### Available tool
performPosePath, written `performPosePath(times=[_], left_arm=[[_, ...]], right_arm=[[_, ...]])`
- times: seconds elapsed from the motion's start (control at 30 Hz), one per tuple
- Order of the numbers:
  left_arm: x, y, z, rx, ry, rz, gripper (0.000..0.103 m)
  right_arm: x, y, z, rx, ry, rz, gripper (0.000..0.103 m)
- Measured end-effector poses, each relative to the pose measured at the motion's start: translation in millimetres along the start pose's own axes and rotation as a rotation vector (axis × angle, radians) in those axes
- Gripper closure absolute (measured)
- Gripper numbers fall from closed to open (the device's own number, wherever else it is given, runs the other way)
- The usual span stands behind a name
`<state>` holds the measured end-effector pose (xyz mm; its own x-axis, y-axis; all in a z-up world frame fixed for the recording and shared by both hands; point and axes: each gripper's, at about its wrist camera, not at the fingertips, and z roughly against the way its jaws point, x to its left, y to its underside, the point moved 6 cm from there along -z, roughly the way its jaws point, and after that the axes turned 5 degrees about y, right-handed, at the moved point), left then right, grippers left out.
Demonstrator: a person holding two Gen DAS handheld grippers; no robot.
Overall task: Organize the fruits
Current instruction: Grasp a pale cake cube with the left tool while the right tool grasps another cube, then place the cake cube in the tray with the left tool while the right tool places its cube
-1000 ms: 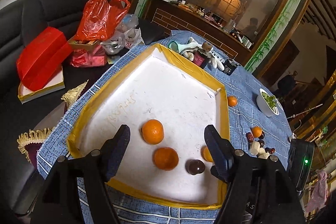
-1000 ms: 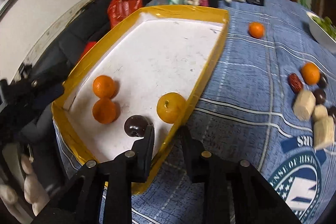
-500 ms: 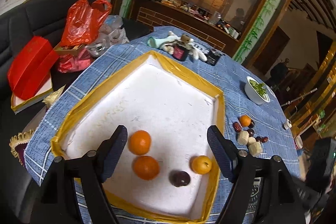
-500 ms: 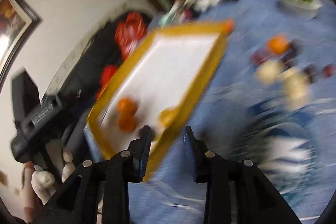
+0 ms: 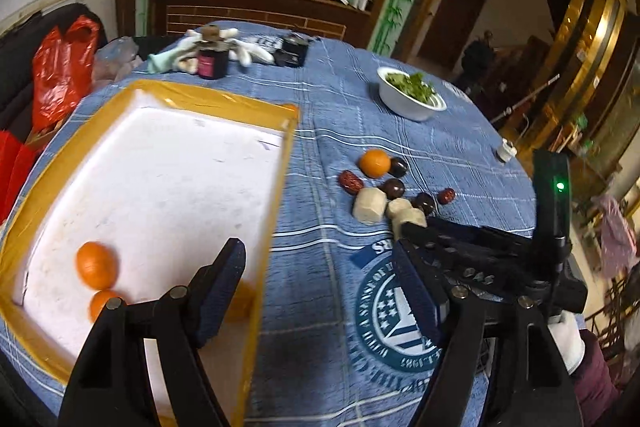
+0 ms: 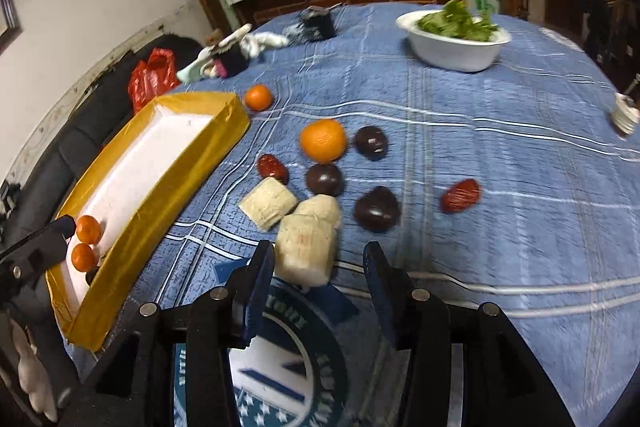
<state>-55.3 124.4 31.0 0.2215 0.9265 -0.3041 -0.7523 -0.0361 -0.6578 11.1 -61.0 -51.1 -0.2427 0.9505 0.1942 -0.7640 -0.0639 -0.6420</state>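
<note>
Surface [image 6: 500, 163]: round, blue plaid cloth, carries all items.
Tray [image 6: 188, 163]: yellow-taped foam, at surface's left edge; collection point, judged. Holds two tangerines [image 6: 86, 241] near front corner, dark fruit partly hidden by wall.
Right tool [image 6: 318, 281]: released, empty, low over cloth, jaws straddling line to pale cut chunk [image 6: 308, 247] just ahead; next pick, likely.
Left tool [image 5: 320, 283]: released, empty, hovering over tray's right wall.
Loose cluster mid-surface: orange [image 6: 323, 140], dark plums [image 6: 377, 207], red dates [image 6: 460, 195]. Not yet sorted.

Worktop cloth [image 6: 500, 167]: blue, white plaid lines. Tray [image 6: 168, 171]: white inside, yellow-taped rim. Mandarin [image 6: 323, 140]: orange. Plums [image 6: 377, 209]: dark purple. Dates [image 6: 460, 195]: red. Bowl [image 6: 456, 49]: white, green leaves.
</note>
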Motion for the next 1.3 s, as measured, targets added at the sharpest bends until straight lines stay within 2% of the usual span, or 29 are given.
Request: performPosePath(times=[0.07,0.17,0.37,0.5,0.6,0.63,0.73,0.83,0.9,1.07,1.3], left_arm=[[-10,-4,-12,0.016,-0.012,-0.025,0.028],[-21,-8,-32,0.043,-0.032,-0.060,0.028],[-36,-10,-75,0.098,-0.056,-0.114,0.028],[-39,-13,-107,0.139,-0.072,-0.126,0.028],[-39,-13,-122,0.157,-0.093,-0.144,0.039],[-39,-13,-126,0.166,-0.099,-0.147,0.051],[-40,-10,-130,0.163,-0.137,-0.183,0.056],[-37,-13,-123,0.143,-0.152,-0.171,0.073],[-31,-18,-110,0.127,-0.103,-0.105,0.073],[-18,-27,-56,0.019,-0.074,-0.032,0.073],[45,-29,17,-0.082,-0.136,0.070,0.073]], right_arm=[[4,0,-7,0.009,-0.031,0.009,0.058],[0,1,-3,-0.010,-0.036,0.002,0.059],[-41,0,23,-0.114,-0.052,-0.143,0.059],[-54,-4,31,-0.146,-0.080,-0.201,0.059],[-50,-5,33,-0.154,-0.083,-0.184,0.059],[-48,-6,34,-0.158,-0.082,-0.176,0.059],[-45,-7,37,-0.173,-0.080,-0.160,0.059],[-48,-6,37,-0.173,-0.078,-0.170,0.059],[-49,-5,37,-0.174,-0.072,-0.171,0.059],[-46,-5,37,-0.188,-0.051,-0.148,0.059],[-30,-3,39,-0.193,-0.010,-0.087,0.059]])
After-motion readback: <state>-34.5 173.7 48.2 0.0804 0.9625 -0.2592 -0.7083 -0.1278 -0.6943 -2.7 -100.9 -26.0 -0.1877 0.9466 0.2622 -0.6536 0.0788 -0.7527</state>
